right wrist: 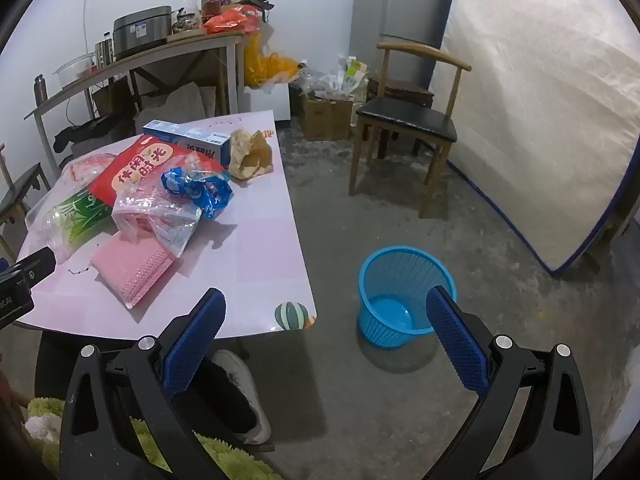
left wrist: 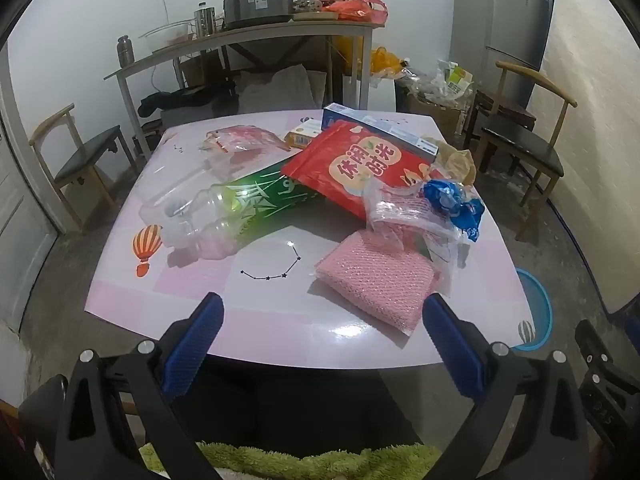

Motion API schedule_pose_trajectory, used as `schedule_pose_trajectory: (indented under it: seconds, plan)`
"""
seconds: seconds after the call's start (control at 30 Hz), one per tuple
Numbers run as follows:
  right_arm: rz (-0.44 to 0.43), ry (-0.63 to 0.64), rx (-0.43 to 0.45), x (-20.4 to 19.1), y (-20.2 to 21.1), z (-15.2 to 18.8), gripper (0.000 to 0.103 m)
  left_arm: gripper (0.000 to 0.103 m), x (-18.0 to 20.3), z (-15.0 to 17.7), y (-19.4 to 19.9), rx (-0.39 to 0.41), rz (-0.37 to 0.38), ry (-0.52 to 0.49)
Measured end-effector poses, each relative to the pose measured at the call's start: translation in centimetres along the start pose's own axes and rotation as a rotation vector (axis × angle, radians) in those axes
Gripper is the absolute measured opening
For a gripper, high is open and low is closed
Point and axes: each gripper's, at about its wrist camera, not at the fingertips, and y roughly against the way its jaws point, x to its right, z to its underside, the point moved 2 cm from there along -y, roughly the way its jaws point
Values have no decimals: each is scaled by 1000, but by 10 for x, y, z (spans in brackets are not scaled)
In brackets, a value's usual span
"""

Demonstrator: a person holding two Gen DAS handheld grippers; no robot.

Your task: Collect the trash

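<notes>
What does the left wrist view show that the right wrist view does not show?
Only the left wrist view shows the whole clear plastic bottle and the small orange box. Only the right wrist view shows the inside of the blue basket, which is empty, and a white shoe. Both show the red snack bag, the pink mesh pad and the pink table.

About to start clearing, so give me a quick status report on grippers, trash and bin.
Left gripper open, right gripper open, both empty. Trash heaped on pink table, pink mesh pad nearest. Blue basket on floor, empty, path unobstructed.
</notes>
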Motion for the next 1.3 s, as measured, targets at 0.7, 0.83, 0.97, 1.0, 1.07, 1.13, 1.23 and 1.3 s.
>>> schedule_pose_trajectory:
  seconds: [0.7, 0.83, 0.97, 1.0, 1.07, 1.13, 1.23, 1.3]
  plan:
    - [-3, -2, 9, 0, -1, 0, 97, 98, -2, 2, 3, 10, -10, 2]
    - [-4, -3, 10, 0, 0, 0, 97, 98, -4, -2, 3, 8, -12, 1]
    - [-5, -4, 10, -1, 0, 0, 97, 98, -4, -2, 3, 10, -14, 1]
    - [-6, -4, 10, -1, 0, 1, 97, 98, -4, -2, 3, 10, -15, 1]
    - [-6, -5, 11, -2, 0, 1, 97, 98, -4, -3, 4, 11, -16, 1]
    - [-6, -4, 11, -3, 0, 2, 97, 98, -4, -3, 4, 11, -16, 0]
    - [-8, -6, 8, -4, -1, 2, 97, 98, -5, -5, 5, 15, -21, -2]
    - [-8, -6, 8, -8, 0, 1, 97, 98, -4, -4, 5, 19, -25, -2]
